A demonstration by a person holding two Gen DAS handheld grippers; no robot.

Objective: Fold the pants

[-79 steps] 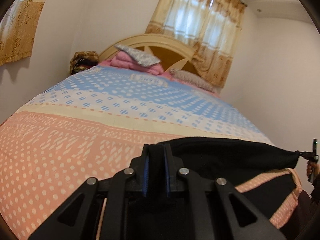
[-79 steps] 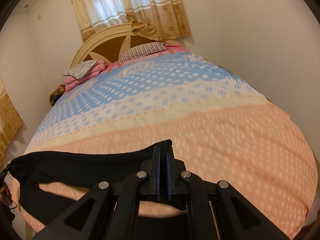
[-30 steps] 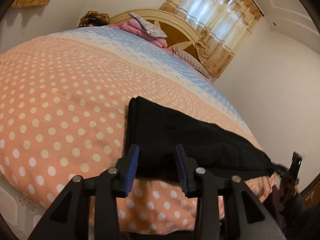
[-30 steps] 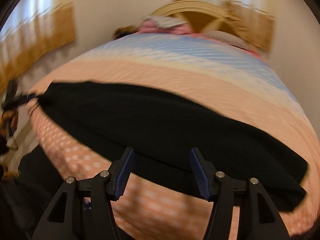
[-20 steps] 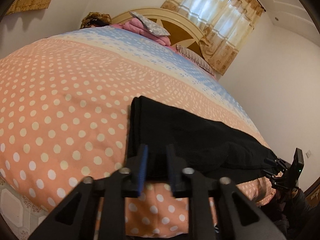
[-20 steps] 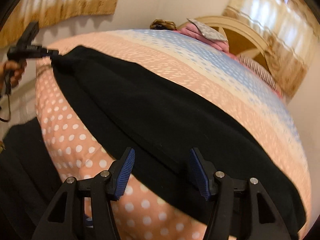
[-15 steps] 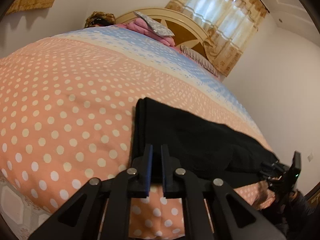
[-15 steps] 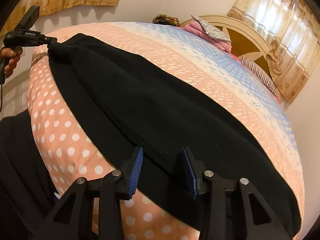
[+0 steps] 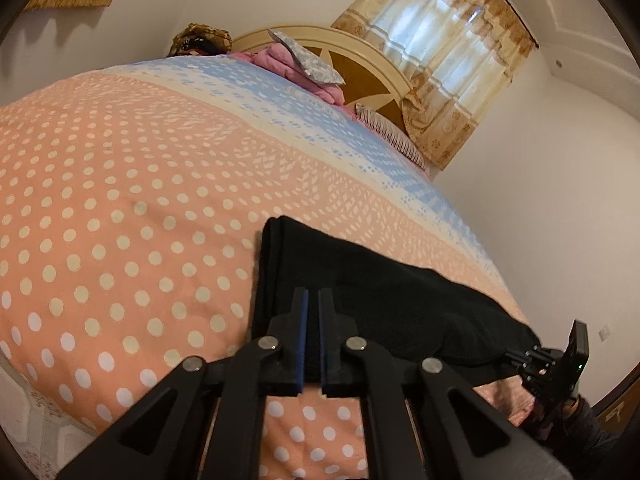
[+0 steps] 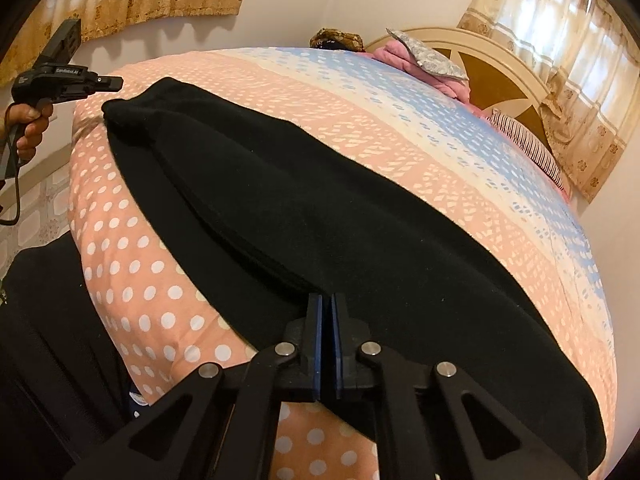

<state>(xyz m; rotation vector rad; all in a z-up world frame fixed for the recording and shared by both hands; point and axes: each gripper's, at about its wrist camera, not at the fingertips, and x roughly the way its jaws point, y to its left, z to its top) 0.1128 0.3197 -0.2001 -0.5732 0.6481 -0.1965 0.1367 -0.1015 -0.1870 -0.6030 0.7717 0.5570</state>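
Both the left gripper [image 9: 311, 300] and right gripper [image 10: 327, 304] are clamping the black pants [image 10: 320, 208]; the soft, limp fabric is probably draping, so hem corners look best for gripping.

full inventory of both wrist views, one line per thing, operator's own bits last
pants: 1, black, laid flat along the near edge of the bed
bedspread: 1, peach with white dots, cream and blue bands further up, covers the bed
headboard: 1, cream with brown star panel, far end of the bed
pink bedding: 1 pile, pink, against the headboard
grey pillow: 1, grey patterned, on the pink pile
striped pillow: 1, dark striped, by the headboard
curtains: 2 sets, gold and cream, one by the headboard, one on the side wall
left claw: 1, black with blue pads, shut on the pants' end
right claw: 1, same build, shut on the pants' near edge
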